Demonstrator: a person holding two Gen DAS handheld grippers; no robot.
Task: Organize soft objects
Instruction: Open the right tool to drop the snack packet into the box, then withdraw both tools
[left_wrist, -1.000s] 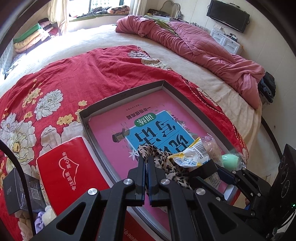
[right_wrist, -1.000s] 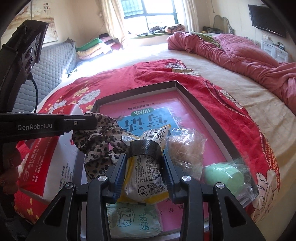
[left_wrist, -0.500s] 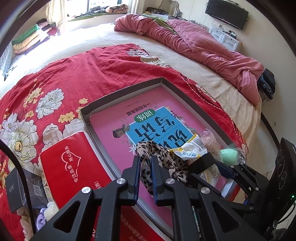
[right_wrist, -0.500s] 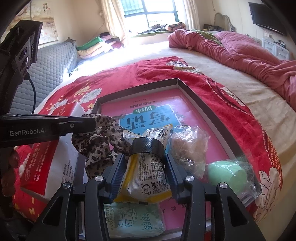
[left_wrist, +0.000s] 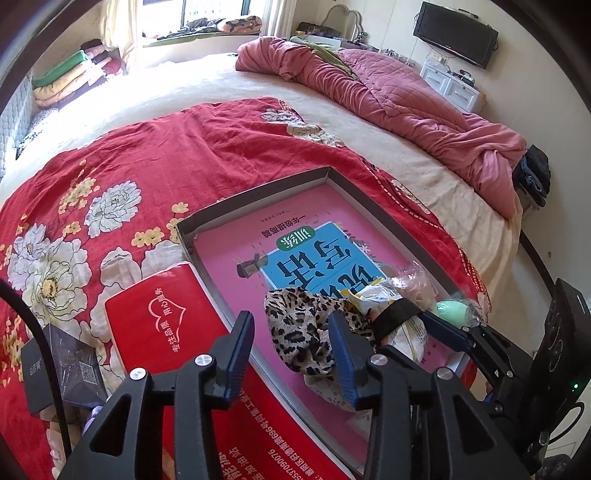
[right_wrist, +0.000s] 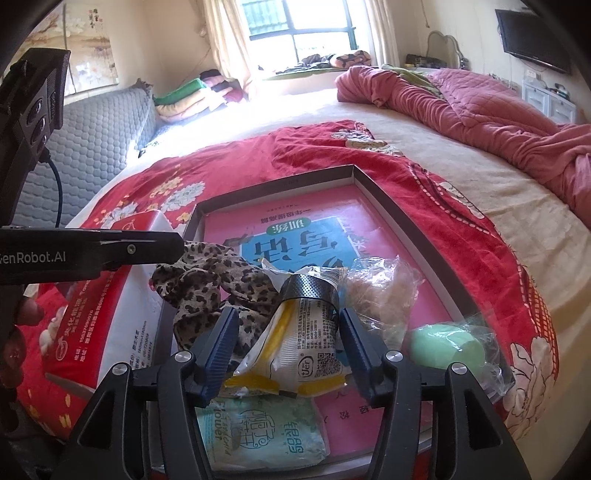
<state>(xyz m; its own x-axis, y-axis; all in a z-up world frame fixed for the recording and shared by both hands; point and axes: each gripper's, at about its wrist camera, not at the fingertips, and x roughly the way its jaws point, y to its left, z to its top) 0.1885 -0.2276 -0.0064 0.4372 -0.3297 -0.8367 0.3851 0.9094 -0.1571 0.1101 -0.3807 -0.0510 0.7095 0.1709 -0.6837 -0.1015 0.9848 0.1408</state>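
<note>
Now left tool (left_wrist: 291, 343) jaws spread wide, empty; leopard cloth (left_wrist: 306, 332) at 3 o'clock of it, inside tray (left_wrist: 258, 192). Right tool (right_wrist: 284, 339) jaws apart, loosely flanking snack packet (right_wrist: 303, 343), grip uncertain.

My bed (left_wrist: 229, 74) carries a red floral blanket (left_wrist: 177, 155). On the blanket lies a shallow grey tray (left_wrist: 255, 194); a red tissue pack (left_wrist: 155, 317) lies just left of the tray.
</note>
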